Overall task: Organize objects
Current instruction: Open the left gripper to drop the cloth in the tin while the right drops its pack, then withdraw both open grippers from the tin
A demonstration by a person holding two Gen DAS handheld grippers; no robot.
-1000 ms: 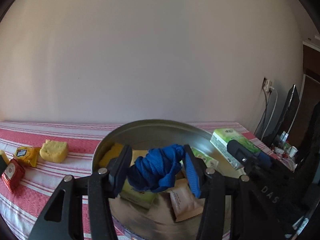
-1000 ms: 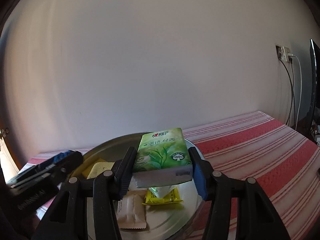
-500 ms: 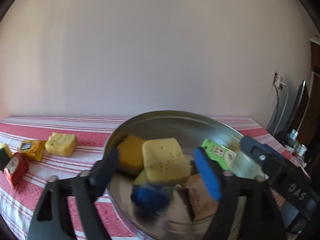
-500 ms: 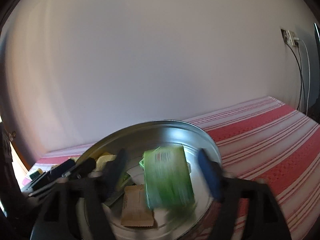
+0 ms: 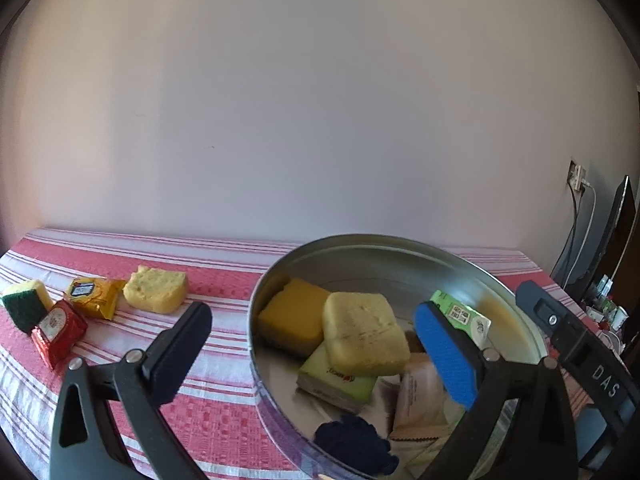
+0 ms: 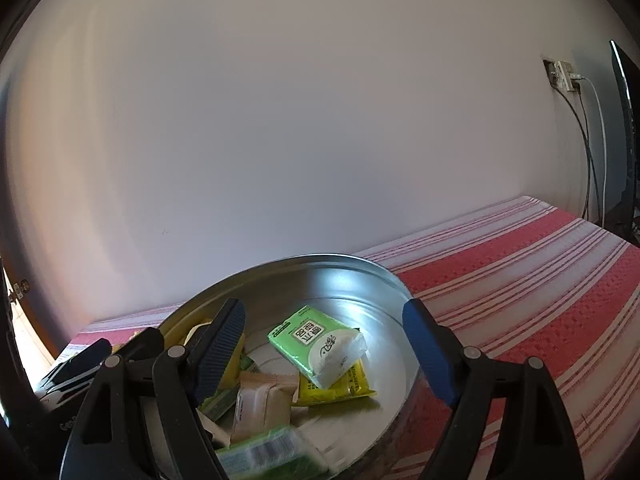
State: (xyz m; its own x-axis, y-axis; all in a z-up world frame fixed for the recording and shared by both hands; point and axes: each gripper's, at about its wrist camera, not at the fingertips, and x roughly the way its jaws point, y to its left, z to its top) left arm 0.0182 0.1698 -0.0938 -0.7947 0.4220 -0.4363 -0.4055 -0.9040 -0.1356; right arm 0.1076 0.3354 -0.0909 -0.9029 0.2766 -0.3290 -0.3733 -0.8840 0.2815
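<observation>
Now the round metal pan (image 5: 400, 248) holds sponges (image 5: 362, 334), tissue packs (image 6: 316, 340), sachets and a blue cloth (image 5: 354, 442) near its front rim. Left gripper (image 5: 316, 354) is opening wide, empty; right gripper (image 6: 326, 354) gapes, gripping nothing. Striped tablecloth (image 5: 216, 412), more sponges and packets (image 5: 94, 296) at its left edge.

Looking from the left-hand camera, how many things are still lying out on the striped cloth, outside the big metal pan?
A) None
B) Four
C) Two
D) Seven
B: four items lie on the cloth left of the metal pan: a pale yellow sponge, a yellow packet, a red packet and a green-backed scouring sponge.
</observation>
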